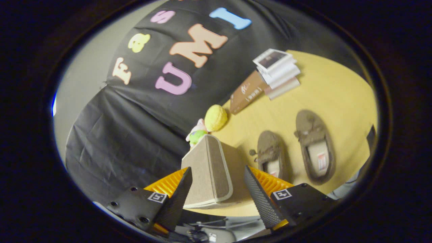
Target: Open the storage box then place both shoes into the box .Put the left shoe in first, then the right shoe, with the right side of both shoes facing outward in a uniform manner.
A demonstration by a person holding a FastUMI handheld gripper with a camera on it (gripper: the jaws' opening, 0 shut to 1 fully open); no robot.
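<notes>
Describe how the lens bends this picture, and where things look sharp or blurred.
Gripper view: the fisheye curves the table edge and tilts the scene; the box between the open claw fingers, the shoes and the books look fairly sharp; the toys beyond the box are softer; lighting is even, shadows faint.

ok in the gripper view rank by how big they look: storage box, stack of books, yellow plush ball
1. storage box, largest, but it sits between the open tongs, so nearness inflates it
2. stack of books
3. yellow plush ball, smallest
</notes>
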